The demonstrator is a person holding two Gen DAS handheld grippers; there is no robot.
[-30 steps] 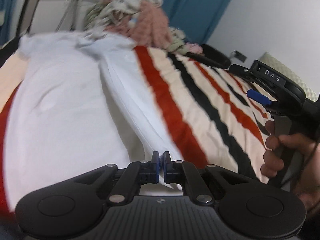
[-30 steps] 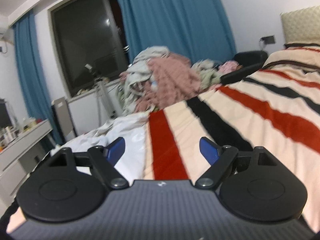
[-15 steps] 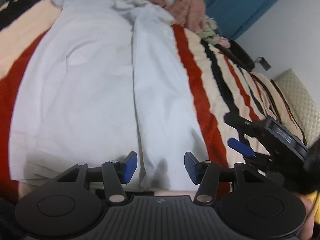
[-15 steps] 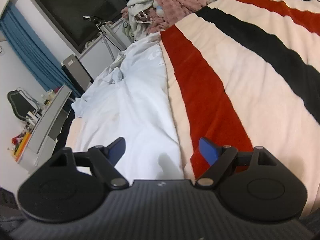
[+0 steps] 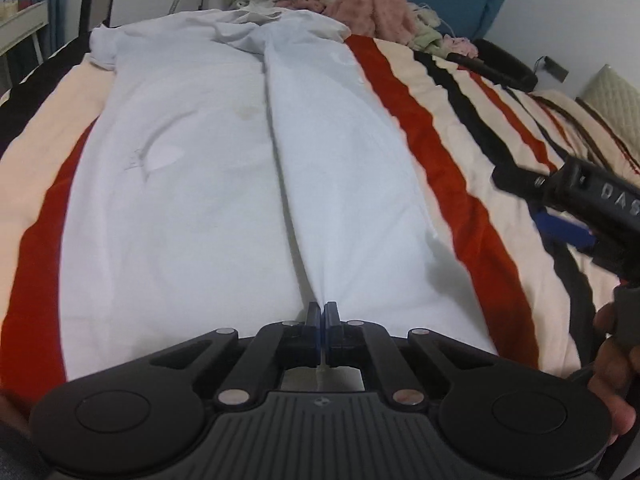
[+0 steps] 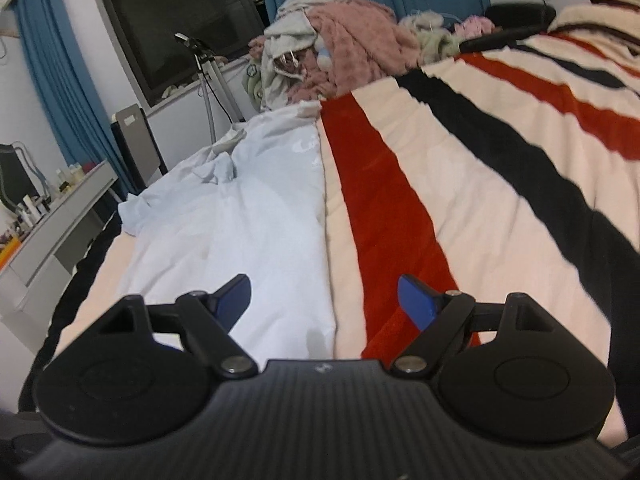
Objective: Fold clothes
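Left hand-held gripper reclosed since earlier, pinching pale shirt hem

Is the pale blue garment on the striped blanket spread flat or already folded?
Partly folded: the pale blue garment has its right side lapped over, leaving a long lengthwise edge.

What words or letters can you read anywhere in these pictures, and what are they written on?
"DAS": white letters on the black body of the right gripper, at the right edge of the left wrist view; the picture edge may cut off more.
A small round mark on each gripper's ridged body: too small to read.
A faint print on the pale blue garment: not readable.
Bottles on the grey shelf: too small and blurred.
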